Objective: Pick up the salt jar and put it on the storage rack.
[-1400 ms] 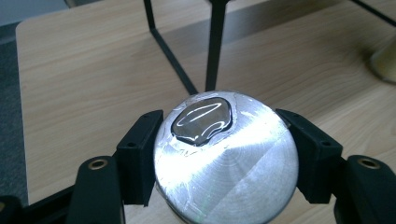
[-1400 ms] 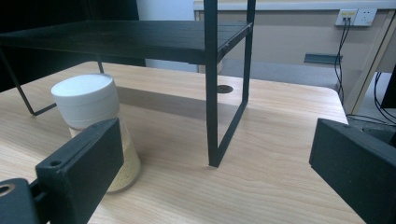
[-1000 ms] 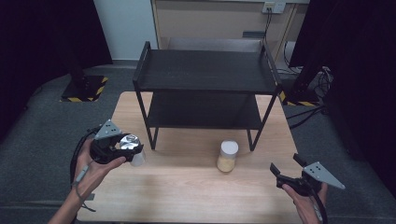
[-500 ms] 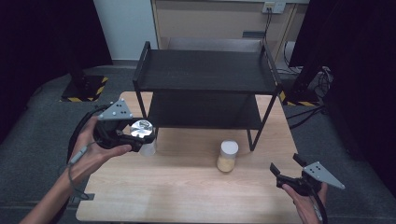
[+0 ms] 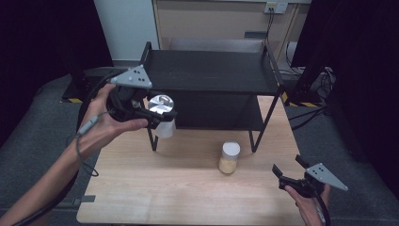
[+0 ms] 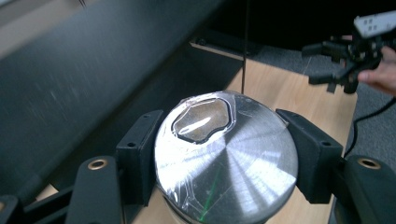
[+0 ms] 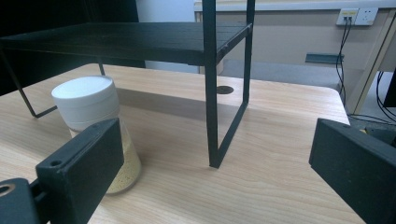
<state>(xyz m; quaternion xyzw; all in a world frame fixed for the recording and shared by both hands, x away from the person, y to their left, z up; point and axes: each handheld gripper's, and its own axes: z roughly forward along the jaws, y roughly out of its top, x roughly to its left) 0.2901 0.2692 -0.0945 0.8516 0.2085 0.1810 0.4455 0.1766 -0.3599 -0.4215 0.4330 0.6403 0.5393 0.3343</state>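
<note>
Two jars matter: the left gripper [image 5: 162, 115] has its fingers clamped on the silver-lidded jar [image 5: 161, 104], upright, held off the worktop with the rack's top shelf [image 5: 211, 70] at two o'clock; the right gripper [image 5: 288, 175] waits wide open.

Black tool [image 5: 157, 114] (grey triangular plate), trailing cable.

high view: above, looking down | gripper views: close, level | shared: black shelf [image 5: 211, 70], table [image 5: 179, 188]
</note>
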